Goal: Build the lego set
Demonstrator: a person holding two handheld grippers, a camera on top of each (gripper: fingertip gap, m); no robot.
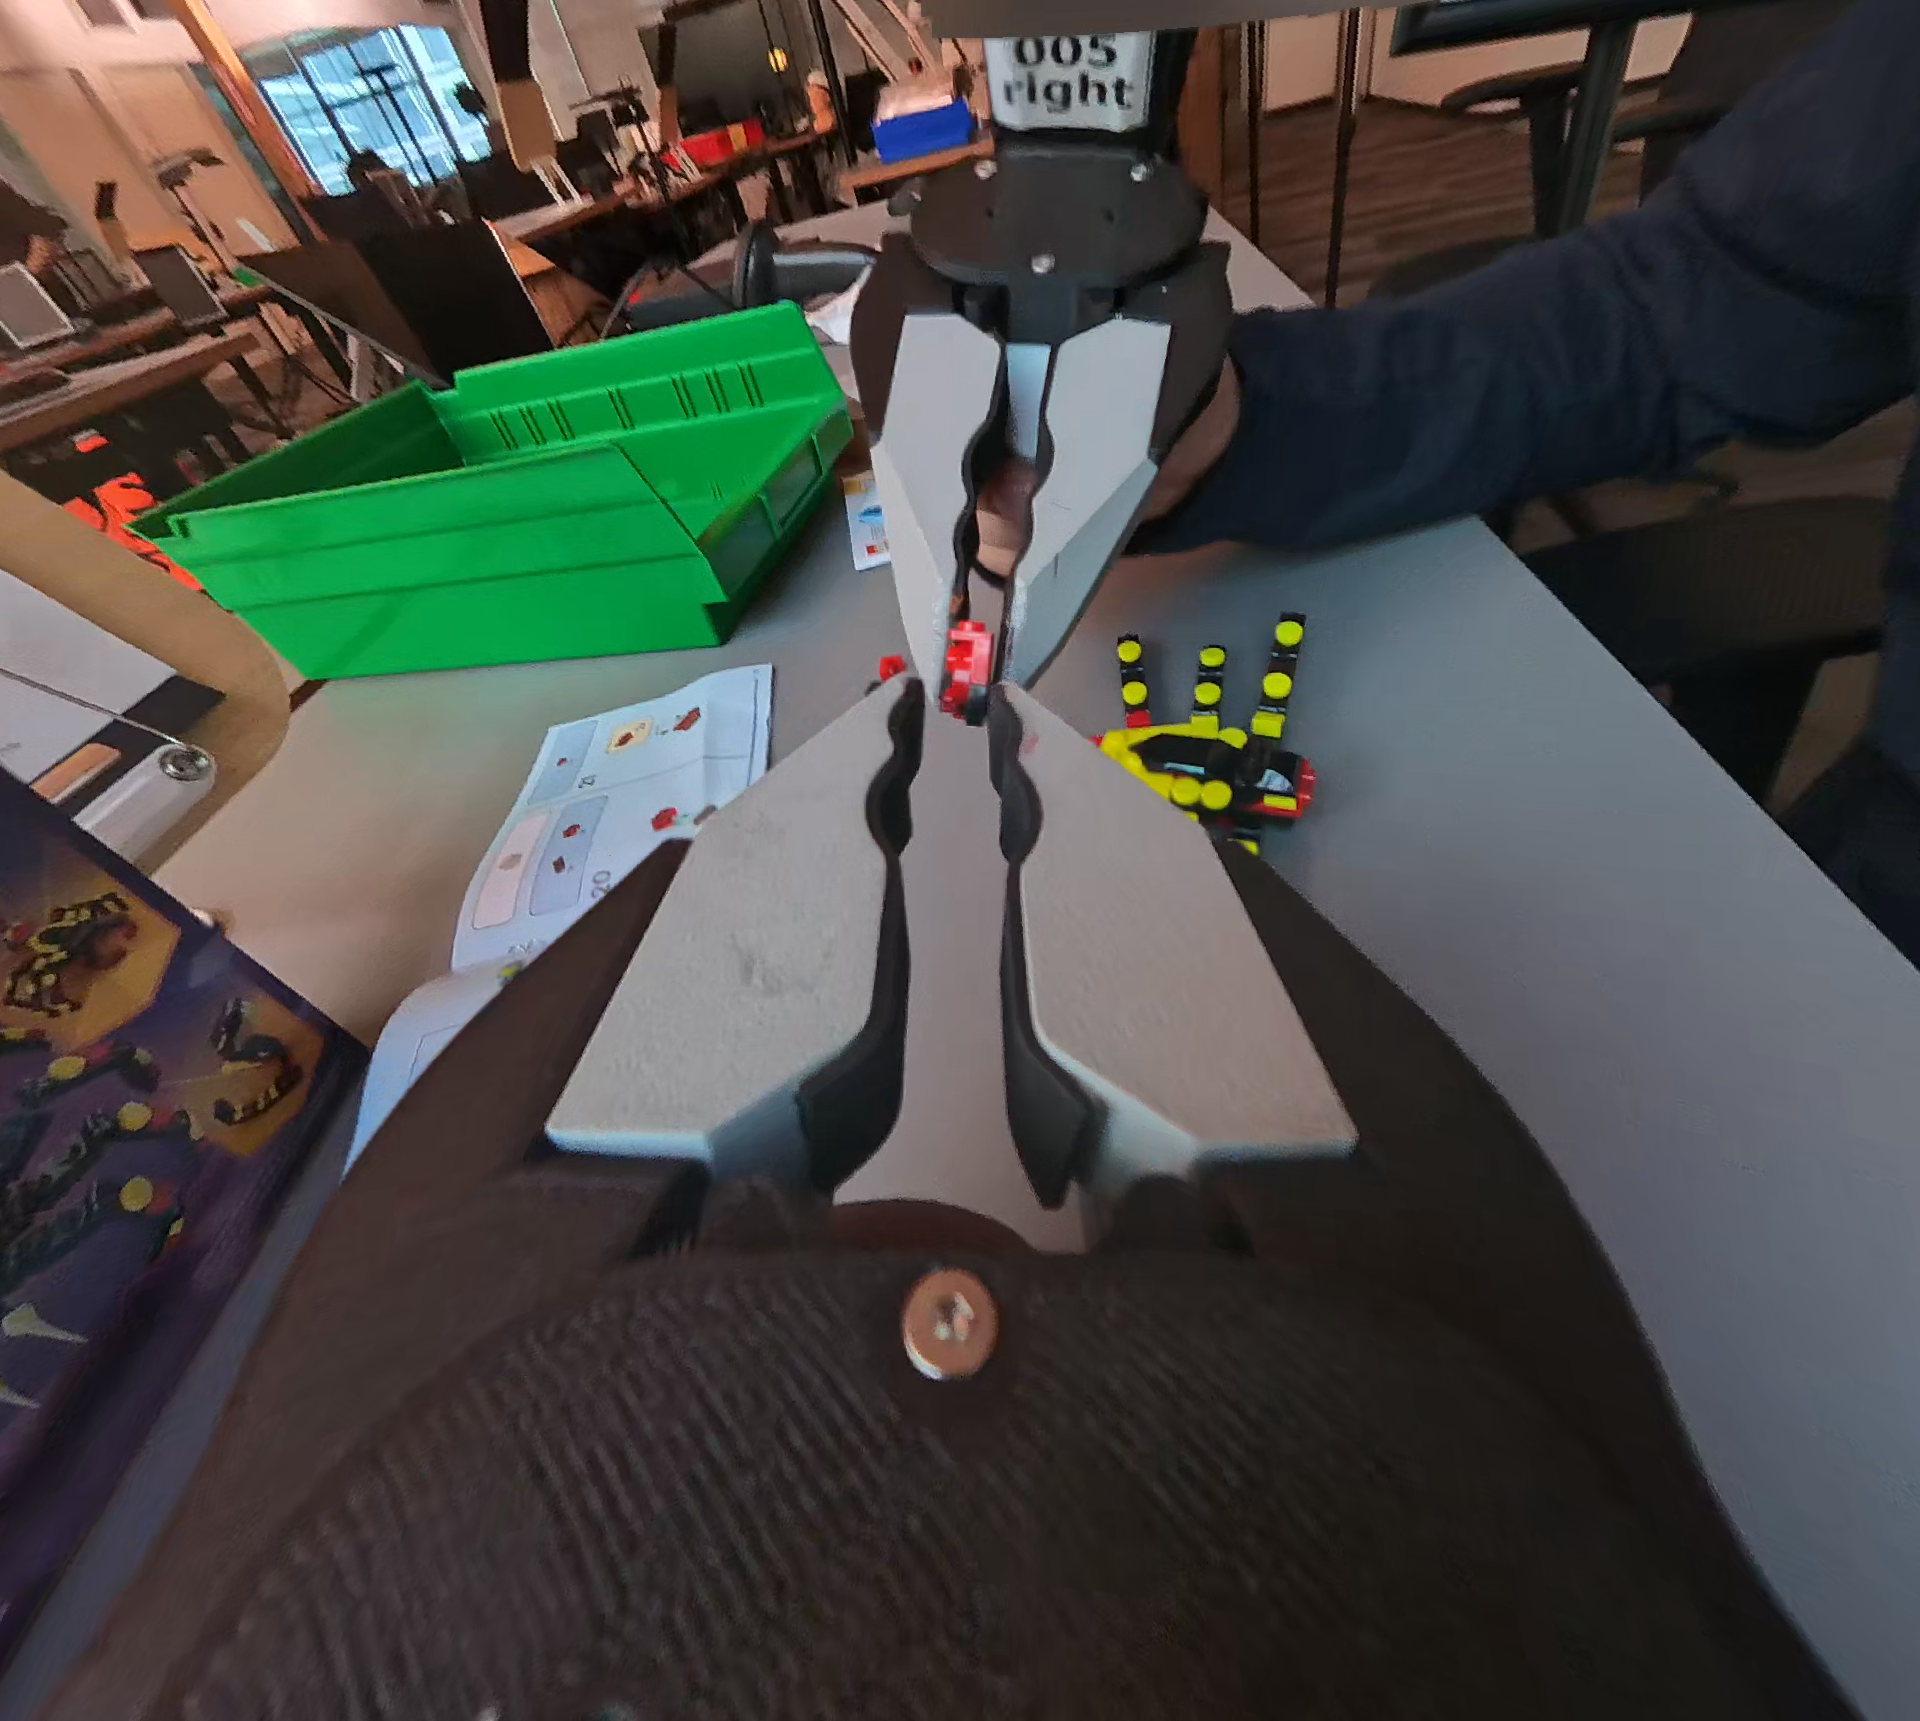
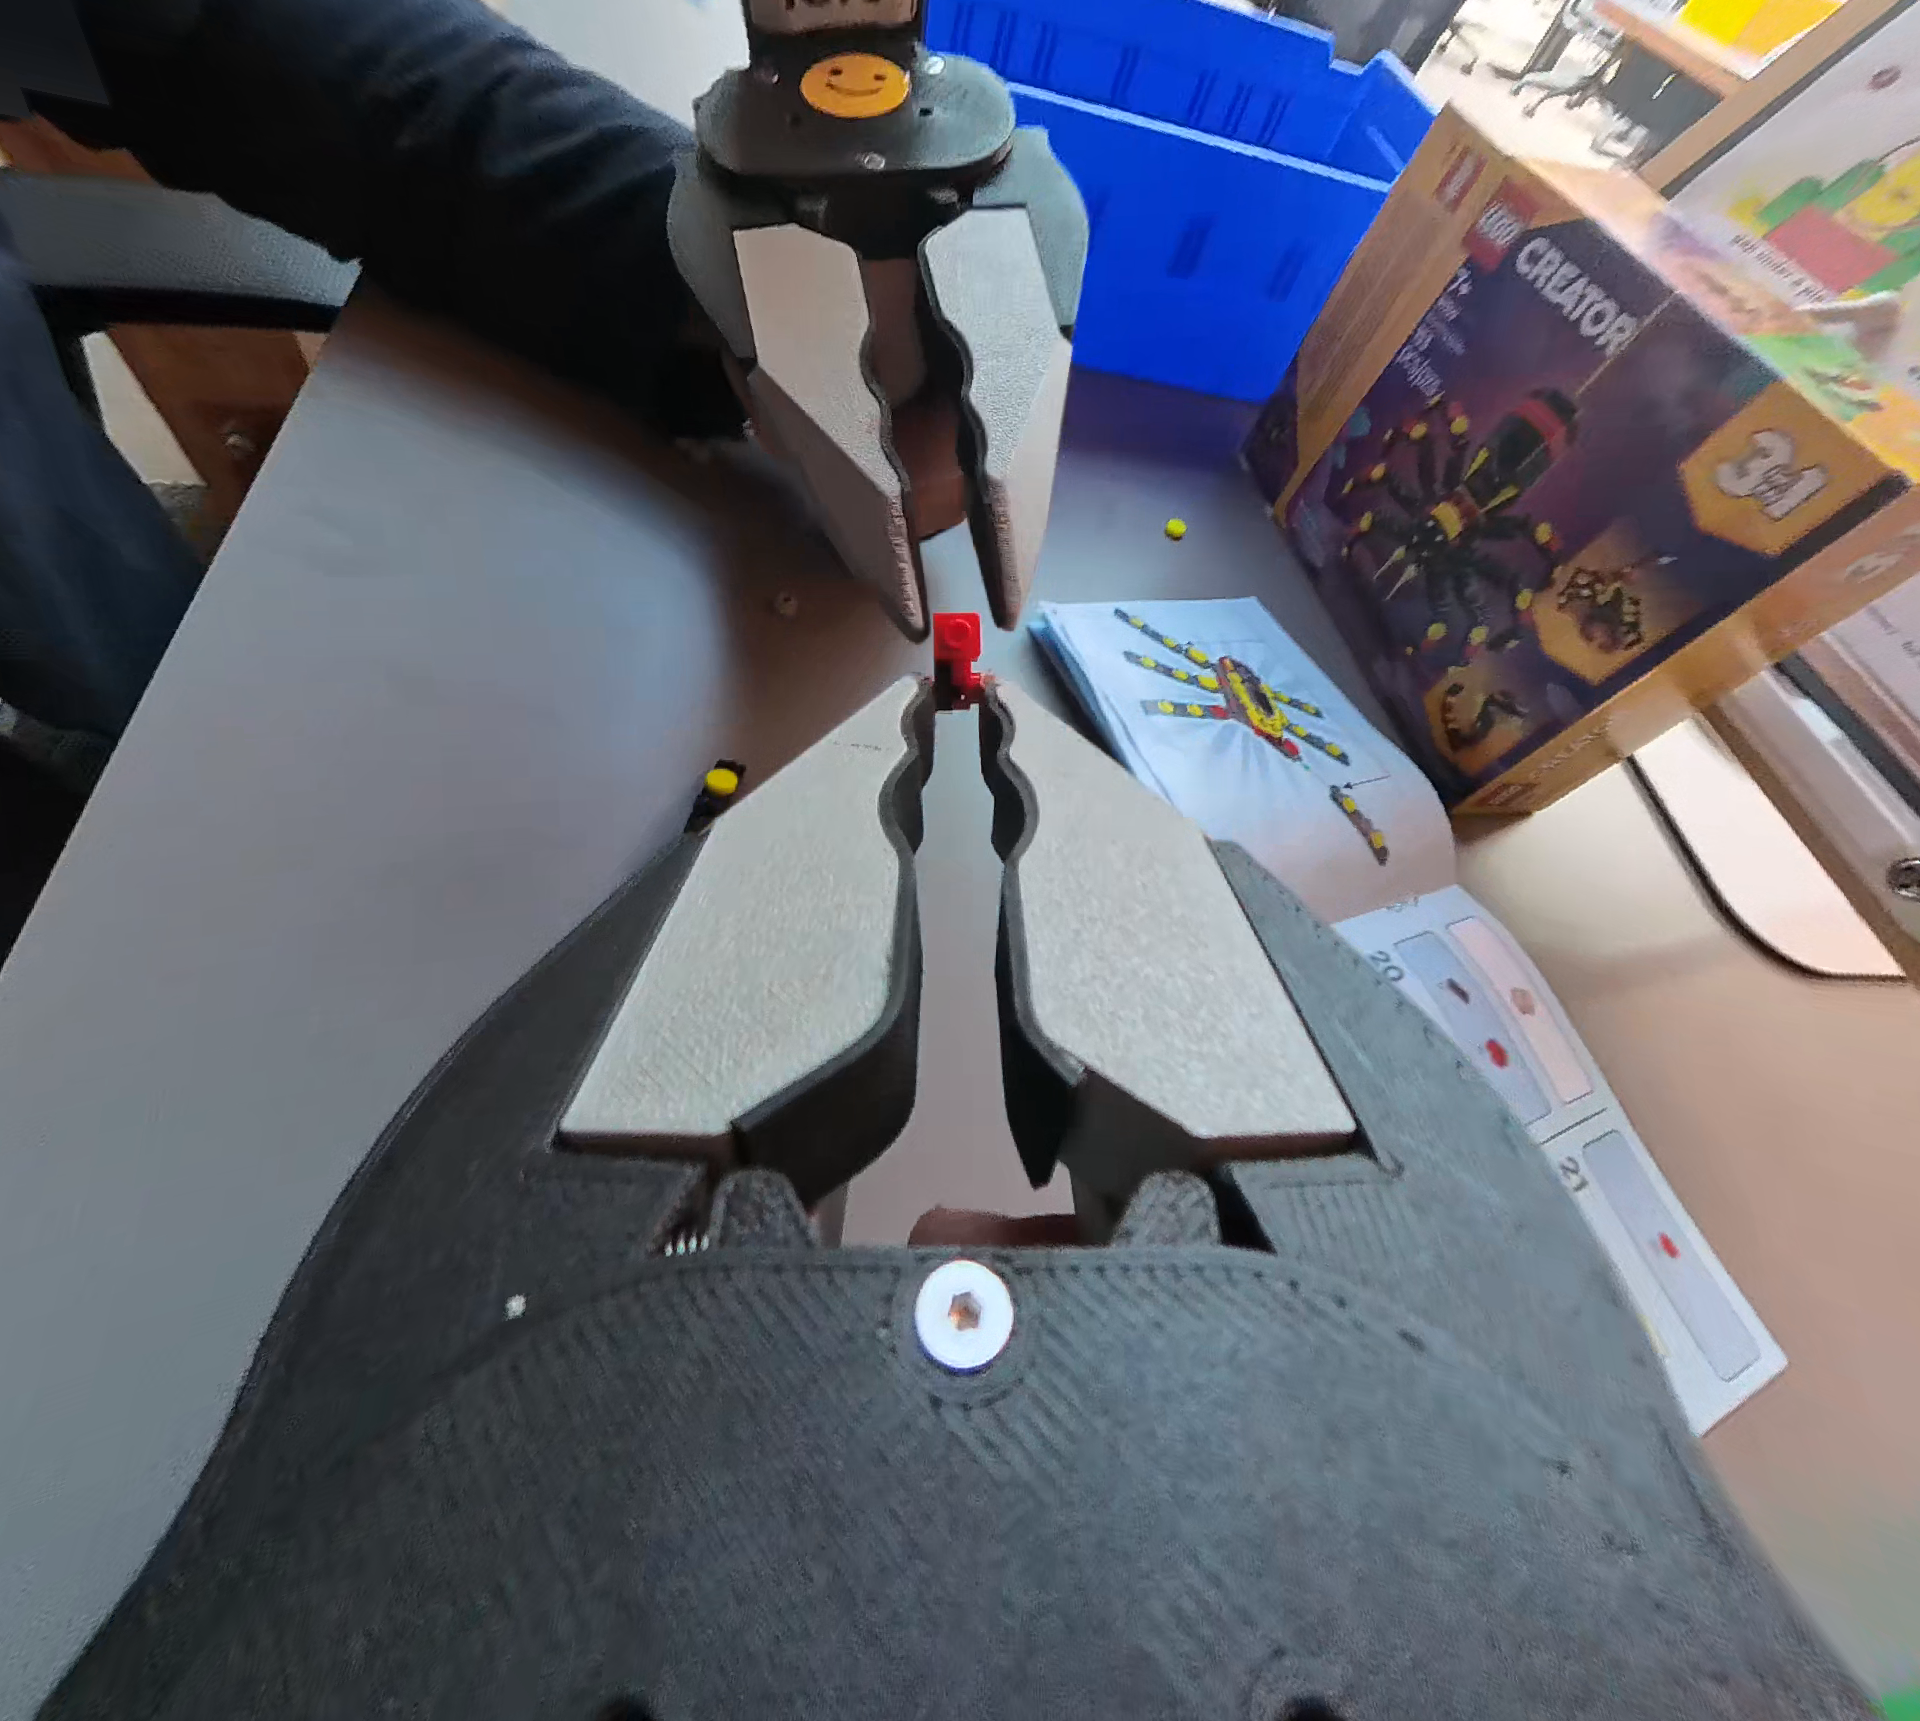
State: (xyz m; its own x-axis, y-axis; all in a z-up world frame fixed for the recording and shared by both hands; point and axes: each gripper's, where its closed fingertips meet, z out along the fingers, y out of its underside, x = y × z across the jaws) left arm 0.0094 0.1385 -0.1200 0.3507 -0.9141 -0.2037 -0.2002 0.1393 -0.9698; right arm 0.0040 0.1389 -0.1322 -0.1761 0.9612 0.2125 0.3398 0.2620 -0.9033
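My right gripper (image 2: pixel 954 692) is shut on a small red lego assembly (image 2: pixel 956 655) and holds it above the grey table (image 2: pixel 416 632). My left gripper (image 1: pixel 958 692) faces it tip to tip. Its jaws are a little apart, on either side of the free end of the red assembly (image 1: pixel 966 669), and I see gaps on both sides. The partly built spider (image 1: pixel 1205 757), in yellow, black and red with several legs, lies on the table just right of the grippers. A tiny red piece (image 1: pixel 891 669) lies to their left.
A green bin (image 1: pixel 499 508) stands at the back left and a blue bin (image 2: pixel 1195 217) behind my left gripper. The set's box (image 2: pixel 1558 476) and the open instruction booklet (image 2: pixel 1226 715) lie beside the work spot. A loose yellow stud (image 2: pixel 1174 528) lies near the box. The right tips stand about 10 cm off the partly built spider (image 1: pixel 1205 757).
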